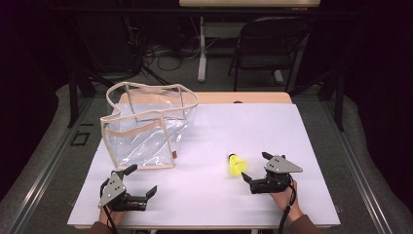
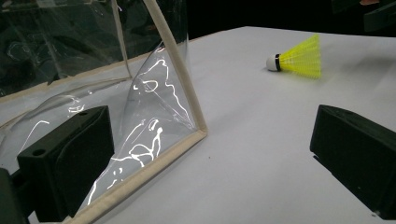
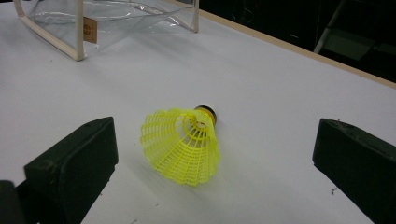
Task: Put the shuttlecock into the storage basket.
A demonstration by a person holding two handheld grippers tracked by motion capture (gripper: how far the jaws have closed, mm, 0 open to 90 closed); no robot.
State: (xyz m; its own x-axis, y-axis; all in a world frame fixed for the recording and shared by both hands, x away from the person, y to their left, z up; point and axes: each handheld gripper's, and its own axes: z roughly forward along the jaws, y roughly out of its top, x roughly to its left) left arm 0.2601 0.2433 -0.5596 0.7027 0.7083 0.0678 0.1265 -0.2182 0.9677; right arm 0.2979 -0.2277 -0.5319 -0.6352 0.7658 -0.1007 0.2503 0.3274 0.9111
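Your right gripper (image 1: 254,167) faces a yellow shuttlecock (image 1: 236,164) lying on the white table (image 1: 272,126).
Both jaws gape wide, empty; your left gripper (image 1: 142,181) sits beside the clear bag (image 1: 146,127).

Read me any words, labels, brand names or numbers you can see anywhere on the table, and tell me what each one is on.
No text can be read.
Small tan tag on the clear bag: it carries a faint mark, too small and blurred to read.
Yellow shuttlecock: no lettering visible.
Right tool and left tool: no markings visible.
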